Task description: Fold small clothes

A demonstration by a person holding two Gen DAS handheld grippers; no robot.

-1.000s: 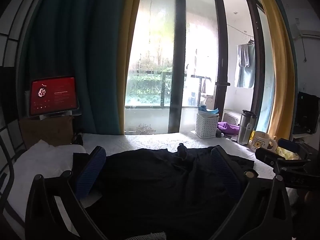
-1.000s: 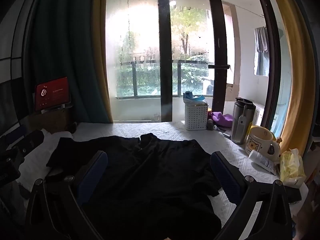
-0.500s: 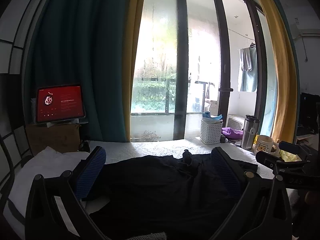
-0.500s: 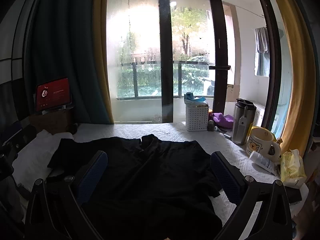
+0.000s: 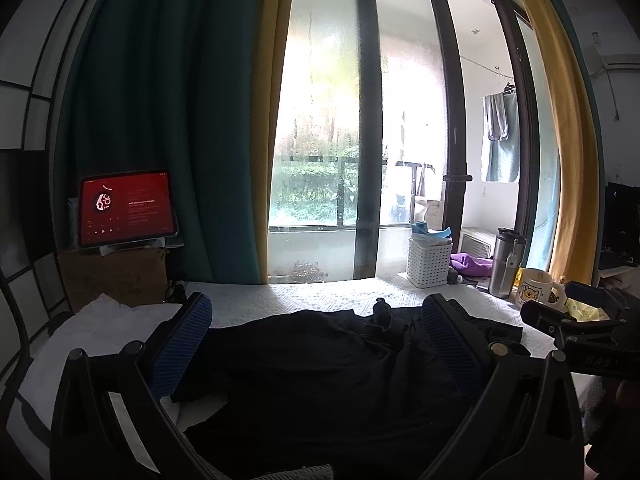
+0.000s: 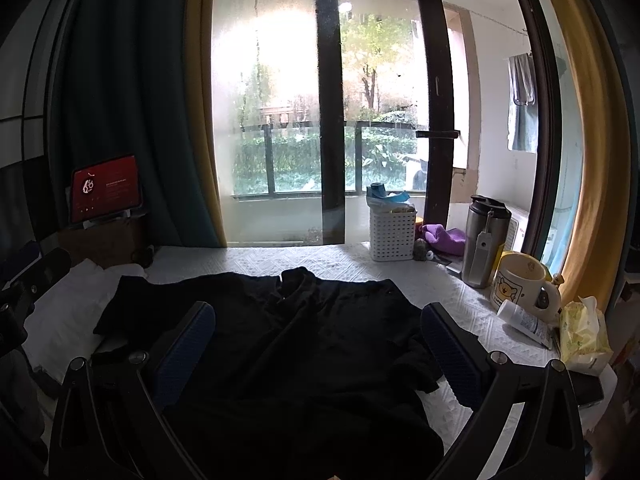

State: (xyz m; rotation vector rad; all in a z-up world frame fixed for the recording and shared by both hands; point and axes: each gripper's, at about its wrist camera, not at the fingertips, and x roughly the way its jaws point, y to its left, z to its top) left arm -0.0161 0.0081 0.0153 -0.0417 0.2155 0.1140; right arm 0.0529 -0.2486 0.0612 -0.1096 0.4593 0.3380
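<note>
The black shirt (image 6: 288,344) lies flat on the white quilted cover (image 6: 340,258), collar at twelve o'clock, its long axis running away from both tools. The right gripper (image 6: 316,344) and the left gripper (image 5: 316,340) hover over it, jaws spread wide and empty. The fabric looks soft, matte and rumpled.

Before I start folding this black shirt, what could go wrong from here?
The mug, steel tumbler and tipped white bottle crowd the surface just right of the black shirt; a sleeve swung outward by the open right gripper could knock them over. The shirt lies rumpled, so the open left gripper may pinch several layers at once. Its left sleeve overlaps the white cloth, which could get dragged along.
</note>
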